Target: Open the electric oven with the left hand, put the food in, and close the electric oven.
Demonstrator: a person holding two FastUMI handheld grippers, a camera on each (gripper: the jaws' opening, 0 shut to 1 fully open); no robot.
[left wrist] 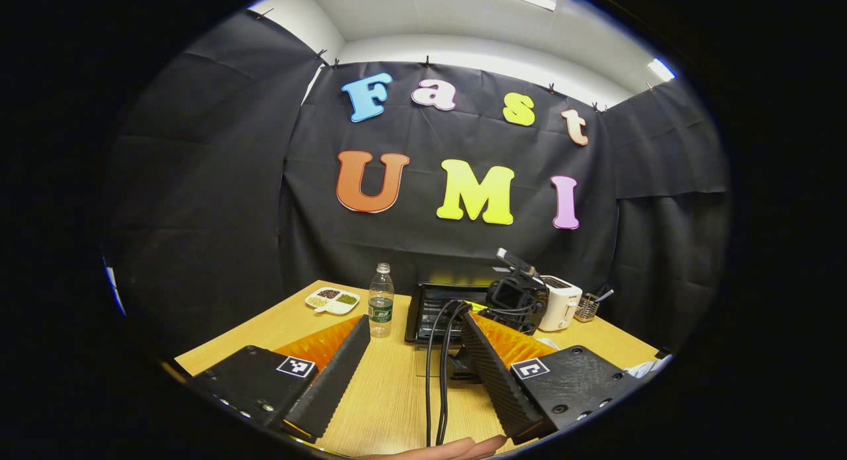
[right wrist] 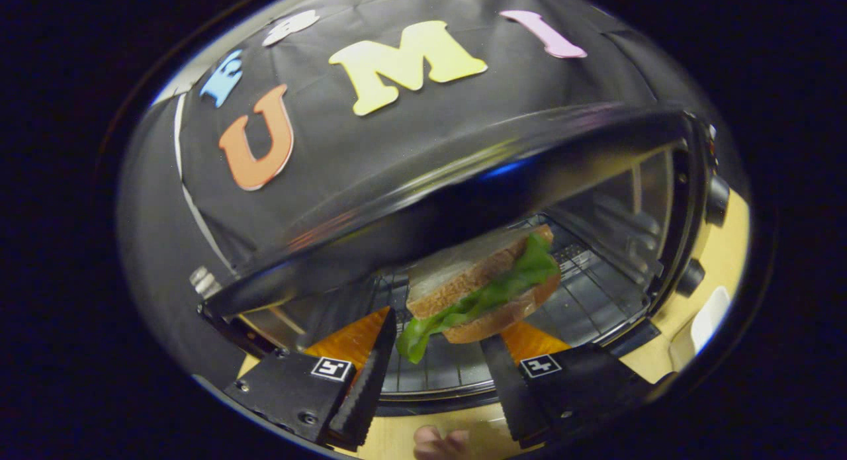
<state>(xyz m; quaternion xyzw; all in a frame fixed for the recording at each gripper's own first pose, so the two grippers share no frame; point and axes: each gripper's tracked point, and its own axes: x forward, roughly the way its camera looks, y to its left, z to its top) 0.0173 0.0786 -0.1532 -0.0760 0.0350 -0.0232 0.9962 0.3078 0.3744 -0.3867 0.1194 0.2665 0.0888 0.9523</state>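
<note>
Two fingers of the right gripper [right wrist: 433, 374] stand spread at the bottom of the right gripper view, apart from the sandwich [right wrist: 486, 288] and gripping nothing. The sandwich lies just beyond the fingertips on the wire rack [right wrist: 576, 301] inside the oven [right wrist: 463, 182]. Its long axis runs from lower left to upper right in this view, and a lettuce leaf hangs out of its lower-left end, past the front edge of the rack. The view is tilted, so the oven roof slants across it. Bare rack shows to the right of the sandwich and behind it, up to the inner side wall. Two knobs sit on the oven's right-hand panel. A fingertip of the holding hand shows at the bottom edge.

In the left gripper view, the left gripper [left wrist: 413, 354] is held level over the wooden table [left wrist: 397, 407], fingers wide apart with nothing between them. A black cable [left wrist: 437, 374] runs forward between the fingers toward the other gripper [left wrist: 513, 298], which sits in front of the oven. A clear bottle [left wrist: 380, 308] stands upright just left of the oven, and a divided dish [left wrist: 332, 300] lies farther left. A white toaster [left wrist: 559, 304] and a small wire basket [left wrist: 586, 308] stand to the right of the oven. The tabletop between the left gripper and the oven is bare wood.
</note>
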